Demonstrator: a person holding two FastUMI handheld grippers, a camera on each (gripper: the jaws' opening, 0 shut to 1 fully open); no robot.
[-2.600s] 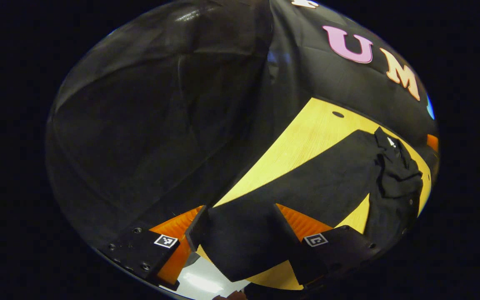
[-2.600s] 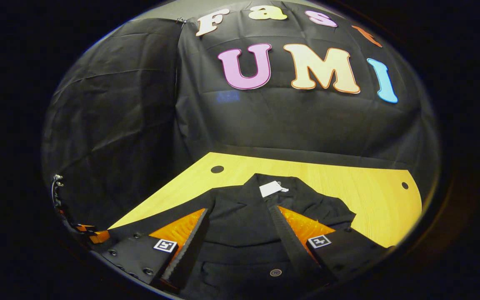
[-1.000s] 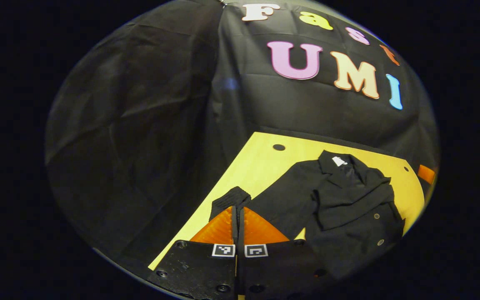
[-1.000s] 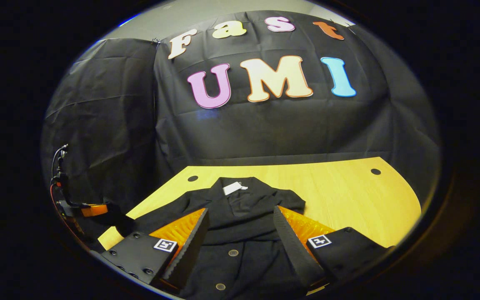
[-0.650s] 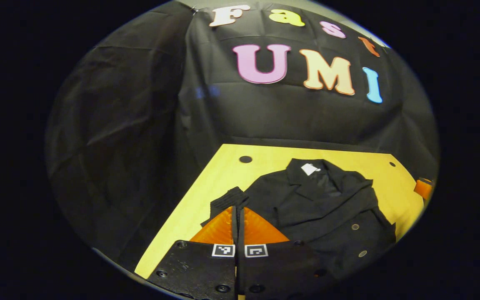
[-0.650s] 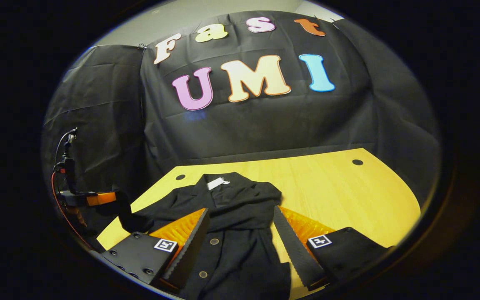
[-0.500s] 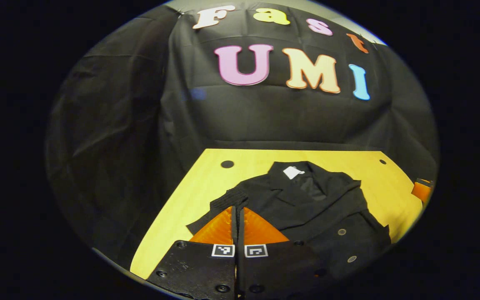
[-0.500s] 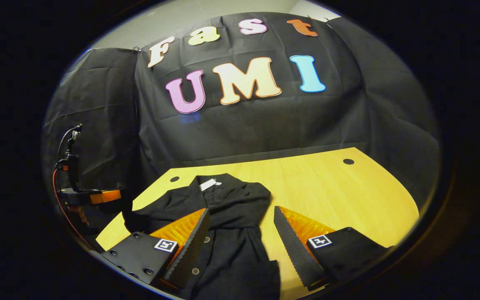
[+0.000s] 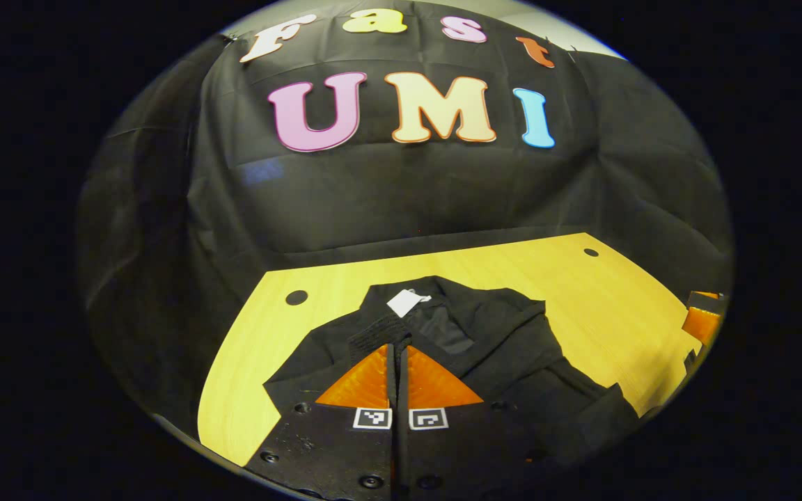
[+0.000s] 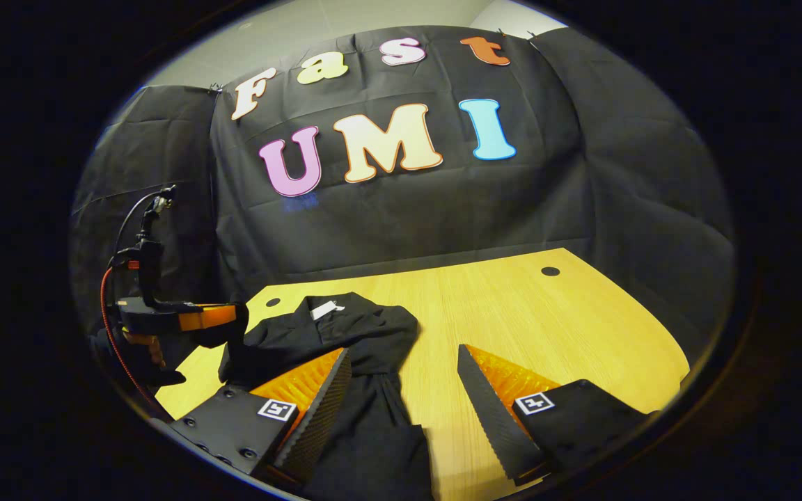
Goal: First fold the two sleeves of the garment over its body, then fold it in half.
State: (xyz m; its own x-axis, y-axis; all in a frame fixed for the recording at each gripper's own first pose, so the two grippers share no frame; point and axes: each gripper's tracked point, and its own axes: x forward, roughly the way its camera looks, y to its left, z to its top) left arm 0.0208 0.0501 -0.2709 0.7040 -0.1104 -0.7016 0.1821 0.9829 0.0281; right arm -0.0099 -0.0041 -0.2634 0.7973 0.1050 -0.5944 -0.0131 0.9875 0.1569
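Black coat (image 9: 484, 348) laid on a yellow wooden table (image 9: 582, 306), collar toward the far edge, white tag (image 9: 406, 303) at the neck; in the right gripper view the same coat (image 10: 345, 334) on the table's (image 10: 547, 327) left half, near part running down between the fingers, tag (image 10: 326, 309) at the far end. Right sleeve (image 9: 512, 341) folded across the chest, lying diagonally from the right shoulder. Left sleeve cuff (image 9: 379, 337), ribbed, pinched in the left gripper (image 9: 397, 348), fingers pressed together on it, cuff raised over the coat's left chest just near of the collar. Left gripper (image 10: 230, 320) also at the left of the right gripper view, carried by a hand (image 10: 145, 348) with a cable trailing from the handle, dark cloth hanging from its tip; from here cannot tell how its fingers stand. Right gripper (image 10: 404, 390) spread wide, nothing between the fingers in contact, held above the near right part of the coat and bare table; left finger (image 10: 317, 410) over cloth, right finger (image 10: 495, 410) over wood. Part of the right gripper (image 9: 702, 321) at the far right edge of the left gripper view, beside the table's right side. Two round holes in the table, far left (image 9: 296, 297) and far right (image 9: 590, 252). Black cloth wall (image 9: 408, 195) behind the table.
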